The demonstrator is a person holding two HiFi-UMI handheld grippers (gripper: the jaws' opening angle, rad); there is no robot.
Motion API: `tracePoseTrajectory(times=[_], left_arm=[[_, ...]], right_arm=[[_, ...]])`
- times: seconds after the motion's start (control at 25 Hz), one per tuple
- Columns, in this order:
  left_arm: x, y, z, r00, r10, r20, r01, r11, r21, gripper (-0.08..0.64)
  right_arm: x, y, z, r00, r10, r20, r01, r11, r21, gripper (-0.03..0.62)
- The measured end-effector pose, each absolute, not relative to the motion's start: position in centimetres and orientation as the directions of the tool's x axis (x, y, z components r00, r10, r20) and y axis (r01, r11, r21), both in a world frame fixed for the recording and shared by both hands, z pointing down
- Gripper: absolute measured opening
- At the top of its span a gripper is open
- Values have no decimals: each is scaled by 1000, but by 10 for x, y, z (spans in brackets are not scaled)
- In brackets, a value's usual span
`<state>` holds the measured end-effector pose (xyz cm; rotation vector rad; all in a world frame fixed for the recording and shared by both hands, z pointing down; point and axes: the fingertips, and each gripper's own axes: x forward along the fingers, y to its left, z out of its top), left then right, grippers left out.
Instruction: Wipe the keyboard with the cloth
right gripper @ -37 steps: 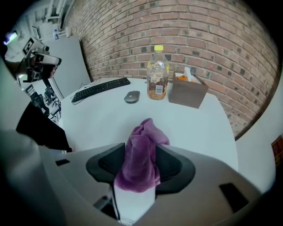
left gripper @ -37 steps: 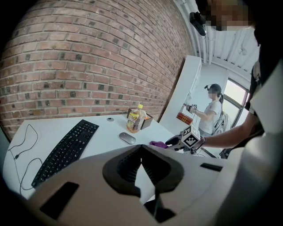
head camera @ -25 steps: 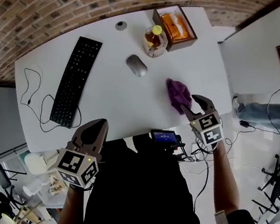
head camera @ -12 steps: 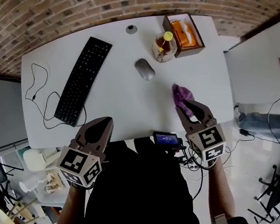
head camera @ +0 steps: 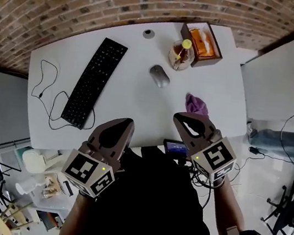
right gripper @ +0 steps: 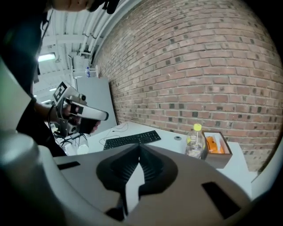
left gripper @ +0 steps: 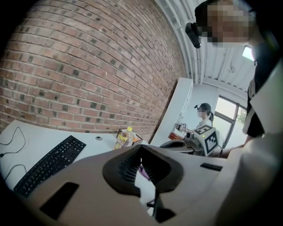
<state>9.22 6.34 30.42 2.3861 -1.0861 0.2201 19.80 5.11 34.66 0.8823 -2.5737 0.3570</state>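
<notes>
**Task items.** The cloth (head camera: pixel 195 104), a purple, soft, crumpled heap, is found on the white, smooth bench (head camera: pixel 121 104) near its right edge. It lies just beyond the tips of the right gripper (head camera: pixel 179 117) and is not held. The keyboard (head camera: pixel 94 83) is located on the left half of the bench, well apart from the cloth, with a grey oval mouse (head camera: pixel 159 76) between the two. It is a slim, flat, black slab with rows of low keys. Its long axis runs obliquely from the far edge toward the near left corner, and a thin cable (head camera: pixel 45 89) is looped beside it.

**Grippers.** The jaws of the right gripper have just been closing and are seen fully together, with nothing between them. The left gripper (head camera: pixel 127 123) is likewise seen with its tips met and nothing gripped, over the near edge of the bench.

**Assessment.** The right gripper is by far the nearer to the cloth, and the left is the nearer to the keyboard. Pickup is judged not yet done. The right jaws would have to be reopened and brought forward and down onto the heap. The cloth would then be carried leftward past the mouse, and strokes are best laid along the keyboard's long axis. The cloth is expected to hang limp and bunch when lifted.
</notes>
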Motion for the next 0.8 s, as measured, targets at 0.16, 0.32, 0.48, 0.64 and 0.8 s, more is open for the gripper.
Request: tracePoseTrajectory(times=[0.16, 0.32, 0.48, 0.64, 0.8], left_arm=[[99, 61, 289, 680, -667, 305, -731, -584, 354, 14], [107, 62, 285, 699, -651, 295, -714, -611, 342, 14], [111, 68, 284, 712, -638, 292, -701, -632, 330, 14], [113, 71, 284, 717, -630, 298, -697, -640, 322, 14], [114, 73, 284, 721, -624, 301, -693, -648, 317, 14]], right_arm=[[187, 58, 321, -805, -471, 359, -562, 800, -209, 18], [187, 58, 298, -834, -478, 276, -544, 795, -269, 18], [186, 62, 289, -846, -478, 237, -531, 797, -286, 18], [188, 67, 289, -846, -476, 241, -530, 805, -268, 18], [192, 67, 289, -843, -481, 239, -534, 801, -271, 18]])
